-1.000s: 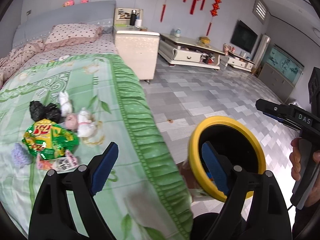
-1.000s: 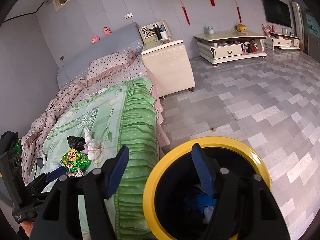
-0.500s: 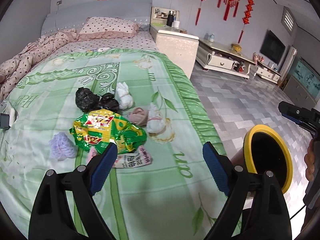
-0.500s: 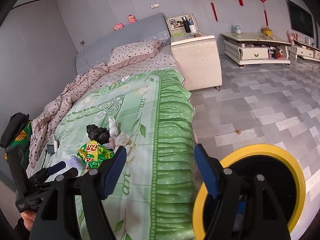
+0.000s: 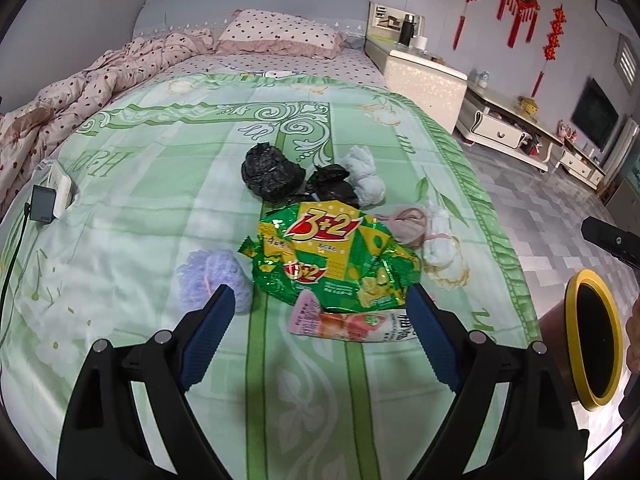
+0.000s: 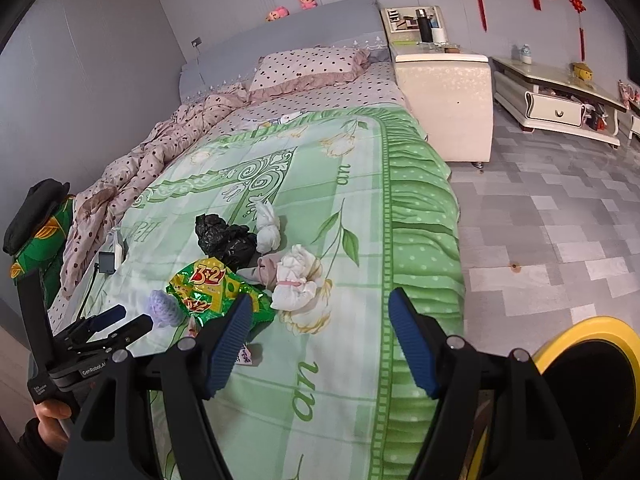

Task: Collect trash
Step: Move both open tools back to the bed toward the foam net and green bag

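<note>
- The bed with a green floral quilt [image 5: 160, 208] fills most of both views; a pink dotted pillow [image 5: 280, 34] lies at its far end by the grey headboard.
- A round bin with a yellow rim and black inside [image 5: 592, 340] stands on the tiled floor to the right of the bed, near its edge.
- The trash lies in one cluster on the quilt, toward the near right part of the bed:
  - a crumpled green and yellow snack bag marked "3+2" [image 5: 332, 256] in the middle, resting partly on a flat pink and white wrapper [image 5: 352, 322] just nearer;
  - two crumpled black plastic bags [image 5: 272, 172] just beyond it;
  - white knotted cloth bundles [image 5: 366, 178] and a pinkish wad [image 5: 410, 224] to the right;
  - a pale purple fluffy ball [image 5: 212, 276] to the left.
- The left tongs [image 5: 316, 336] hover over the near edge of the cluster, spread wide and released — nothing between the blue pads.
- The right tongs [image 6: 320, 340] hang over the bed's right side; their jaws have just been opening, with nothing between them.
</note>
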`<state>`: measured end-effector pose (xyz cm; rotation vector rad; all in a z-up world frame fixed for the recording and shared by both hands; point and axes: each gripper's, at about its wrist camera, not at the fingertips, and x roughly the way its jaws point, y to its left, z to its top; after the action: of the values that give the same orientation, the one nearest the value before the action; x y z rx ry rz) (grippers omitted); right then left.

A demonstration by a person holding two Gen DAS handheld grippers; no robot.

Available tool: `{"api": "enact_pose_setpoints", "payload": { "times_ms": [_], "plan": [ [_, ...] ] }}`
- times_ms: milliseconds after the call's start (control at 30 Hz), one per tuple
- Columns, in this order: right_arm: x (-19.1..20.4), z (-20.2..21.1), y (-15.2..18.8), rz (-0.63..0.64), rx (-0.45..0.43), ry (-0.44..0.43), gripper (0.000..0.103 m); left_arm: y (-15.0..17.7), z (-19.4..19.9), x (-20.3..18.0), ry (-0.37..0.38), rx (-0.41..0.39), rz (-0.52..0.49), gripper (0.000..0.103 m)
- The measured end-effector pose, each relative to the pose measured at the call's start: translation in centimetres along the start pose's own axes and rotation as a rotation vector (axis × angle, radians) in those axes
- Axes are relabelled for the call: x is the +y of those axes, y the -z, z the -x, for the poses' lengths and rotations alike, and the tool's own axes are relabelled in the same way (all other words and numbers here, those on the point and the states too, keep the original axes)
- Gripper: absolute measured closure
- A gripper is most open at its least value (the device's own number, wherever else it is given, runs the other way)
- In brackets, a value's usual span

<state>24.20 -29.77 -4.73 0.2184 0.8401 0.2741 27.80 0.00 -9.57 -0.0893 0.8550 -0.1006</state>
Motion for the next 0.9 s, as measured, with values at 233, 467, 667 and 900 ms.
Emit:
{"api": "enact_pose_setpoints", "payload": {
  "times_ms": [233, 467, 667, 900],
  "plan": [
    [1.4, -5.7, -0.8, 0.008, 0.065, -0.019, 0.036, -0.3, -2.7, 4.0, -0.050, 0.024, 0.043, 0.020],
    [1.8, -11.7, -0.9, -0.001, 0.146, -0.035, 0.036, -0.3, -4.9, 6.9, -0.075, 0.044, 0.070, 0.020],
    [1.8, -15.1, -0.5, -0.012, 0.186, -0.036, 0.037, -0.1, -7.0, 8.7, -0.075, 0.069, 0.088, 0.020],
    [1.9, -17.4, -0.3, -0.011, 0.213, -0.036, 0.045, -0.1, -9.3, 9.6, -0.060, 0.093, 0.105, 0.022]
  ]
}}
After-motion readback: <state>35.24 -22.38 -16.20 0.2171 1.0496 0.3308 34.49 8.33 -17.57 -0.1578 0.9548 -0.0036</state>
